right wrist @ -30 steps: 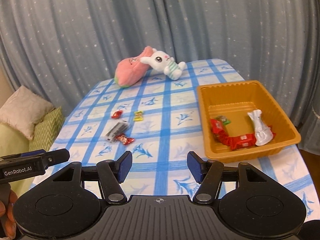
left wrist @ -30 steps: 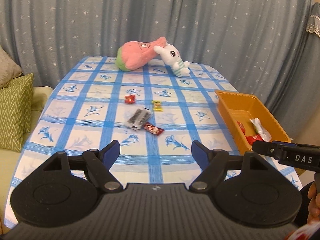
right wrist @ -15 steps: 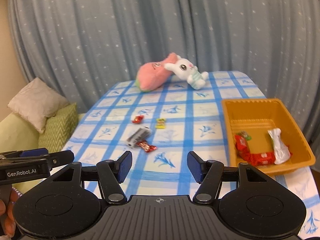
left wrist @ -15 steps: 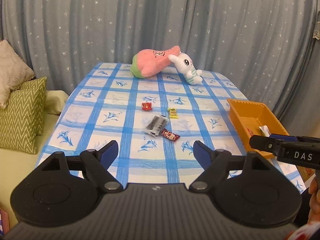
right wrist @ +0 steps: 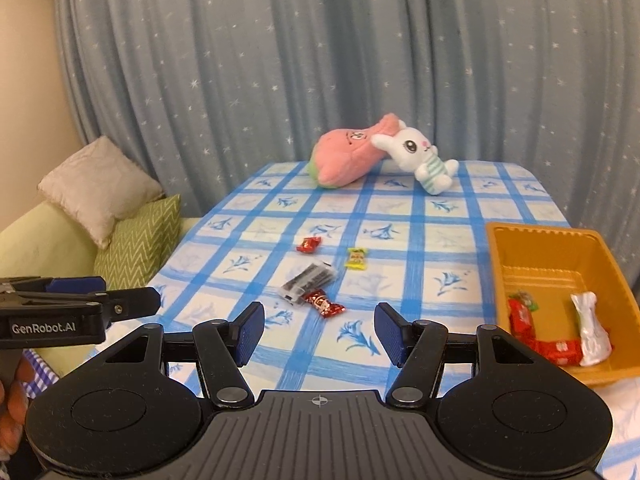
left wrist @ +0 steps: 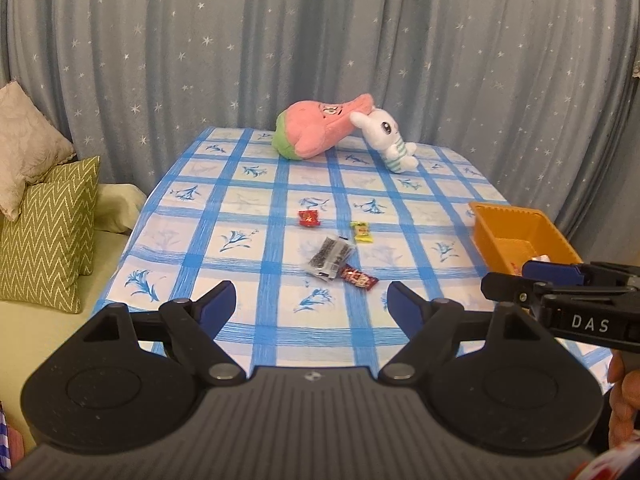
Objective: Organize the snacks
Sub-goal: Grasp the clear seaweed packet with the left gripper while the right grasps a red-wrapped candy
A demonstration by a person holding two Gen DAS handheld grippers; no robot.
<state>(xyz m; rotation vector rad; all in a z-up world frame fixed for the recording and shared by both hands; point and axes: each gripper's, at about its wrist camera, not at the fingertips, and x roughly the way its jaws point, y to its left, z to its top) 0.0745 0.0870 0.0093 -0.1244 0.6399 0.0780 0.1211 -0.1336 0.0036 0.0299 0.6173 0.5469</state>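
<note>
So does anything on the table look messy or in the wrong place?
Yes. Four snacks lie loose on the blue checked tablecloth instead of in the orange plastic tray: a small red candy, a yellow candy, a clear packet of dark snacks and a red wrapped bar. The packet and bar overlap crookedly.

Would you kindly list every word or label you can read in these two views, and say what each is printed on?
"DAS": white letters on the side of the right gripper, seen from the left wrist.
"GenRobot.AI": white letters on the side of the left gripper, seen from the right wrist.
The wrappers of the snacks on the table and in the orange tray carry print, but it is too small and blurred to read.
</note>
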